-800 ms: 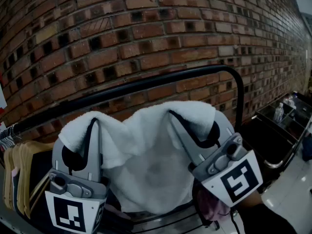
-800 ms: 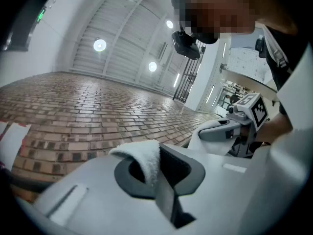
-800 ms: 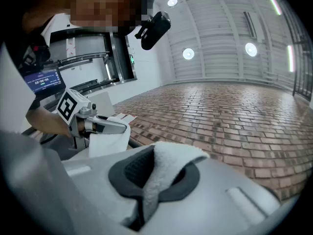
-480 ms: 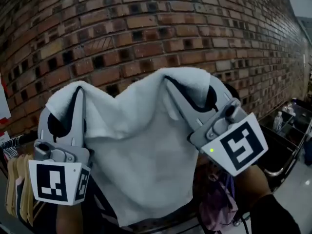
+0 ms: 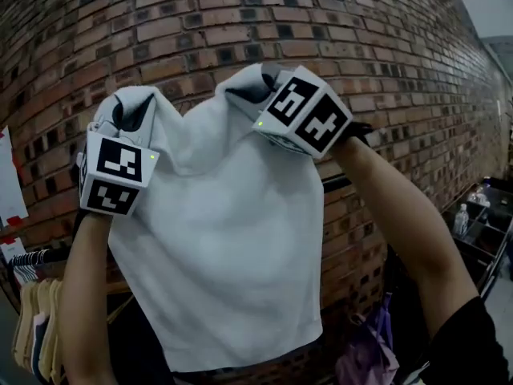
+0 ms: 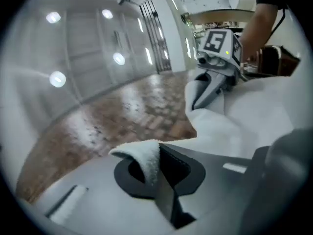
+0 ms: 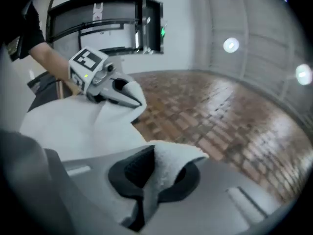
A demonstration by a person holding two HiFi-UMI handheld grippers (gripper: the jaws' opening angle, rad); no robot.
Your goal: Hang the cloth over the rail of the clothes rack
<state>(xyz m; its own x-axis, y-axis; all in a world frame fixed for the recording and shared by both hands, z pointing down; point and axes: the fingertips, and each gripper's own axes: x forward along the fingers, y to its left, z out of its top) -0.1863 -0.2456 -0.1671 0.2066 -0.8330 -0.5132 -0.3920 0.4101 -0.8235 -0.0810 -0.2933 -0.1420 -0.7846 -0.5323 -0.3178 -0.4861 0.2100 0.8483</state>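
A white cloth hangs full length in front of me, held up by its two top corners. My left gripper is shut on the left corner and my right gripper on the right corner, both raised high against the brick wall. In the left gripper view a fold of cloth is pinched in the shut left gripper, with the right gripper across from it. The right gripper view shows the right gripper shut on its corner. The black rail shows only beside the cloth; the rest is hidden.
A brick wall fills the background. Wooden hangers hang from the rail's left end. A purple garment hangs low at right. A dark shelf with bottles stands at far right.
Both grippers have lifted the cloth from about rail height to well above it. The cloth now hangs stretched between them and covers most of the rail.
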